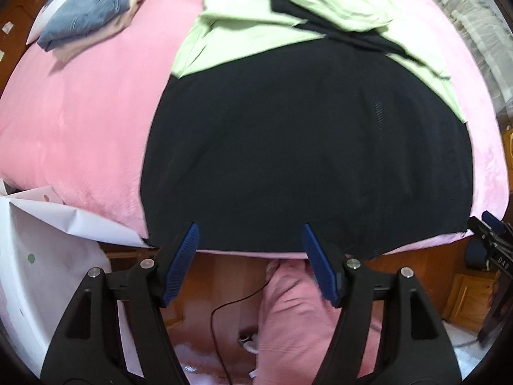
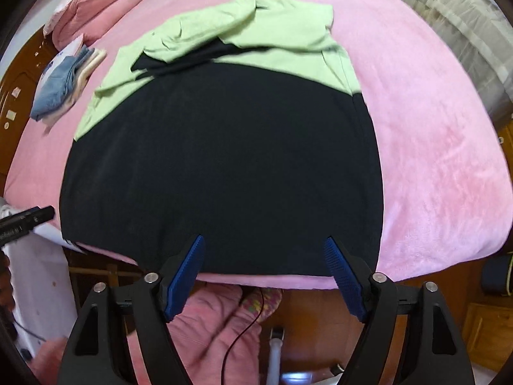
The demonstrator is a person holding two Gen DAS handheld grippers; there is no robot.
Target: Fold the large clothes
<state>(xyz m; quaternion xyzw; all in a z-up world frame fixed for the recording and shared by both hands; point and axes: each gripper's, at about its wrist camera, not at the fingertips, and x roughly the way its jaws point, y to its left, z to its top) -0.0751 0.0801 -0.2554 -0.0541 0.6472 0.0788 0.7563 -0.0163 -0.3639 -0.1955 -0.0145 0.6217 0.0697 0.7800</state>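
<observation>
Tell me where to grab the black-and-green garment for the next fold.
Probably the garment at its black hem corners by the bed's near edge, from above: it lies flat there, green sleeves bunched at the far end. Left gripper and right gripper are open.

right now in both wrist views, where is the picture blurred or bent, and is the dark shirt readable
Left wrist view: fisheye bows the pink bed into a dome; the green garment is smeared by motion; the black garment is near-featureless dark. Right wrist view: same bowing and black vignette corners; the green cloth edges are blurred, the floor clutter below is soft; both open grippers, left gripper and right gripper, look sharp.
</observation>
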